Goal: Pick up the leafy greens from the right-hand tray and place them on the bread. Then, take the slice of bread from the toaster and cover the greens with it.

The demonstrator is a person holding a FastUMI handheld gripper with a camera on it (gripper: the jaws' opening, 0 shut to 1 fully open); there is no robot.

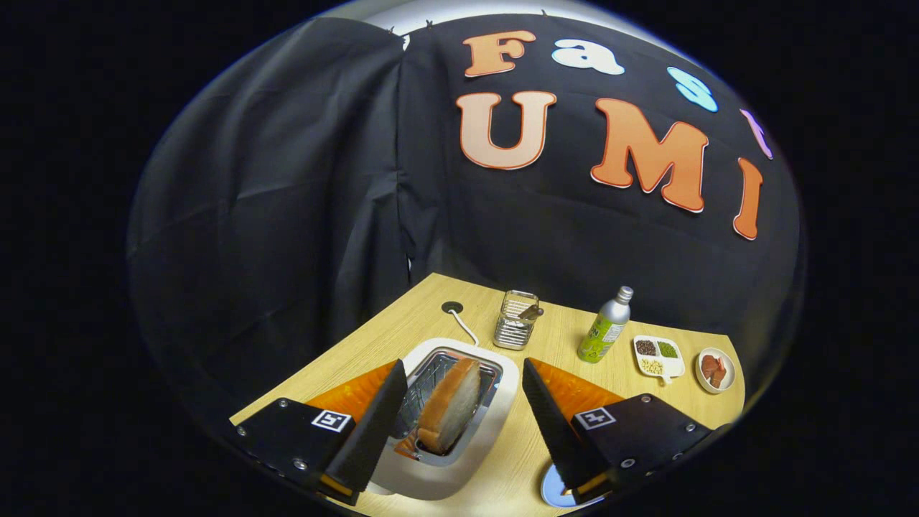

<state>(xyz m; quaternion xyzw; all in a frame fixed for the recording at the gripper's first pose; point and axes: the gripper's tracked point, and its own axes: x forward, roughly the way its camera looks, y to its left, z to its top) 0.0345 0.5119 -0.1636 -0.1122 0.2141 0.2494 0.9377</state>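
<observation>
Bread leans in toaster slot between the spread tool fingers.

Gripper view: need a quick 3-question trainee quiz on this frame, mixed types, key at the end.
1. True or false: the gripper is shut on the slice of bread.
2. Where is the slice of bread? A) flat on the table B) standing tilted in the toaster slot C) in the divided dish
3. Fill in: just beyond the toaster stands a wire ___.

Key
1. False: the fingers are spread, one on each side of the toaster, touching no bread.
2. B
3. basket; the green bottle stands beside it, with the divided dish and a small round dish further along.
</observation>
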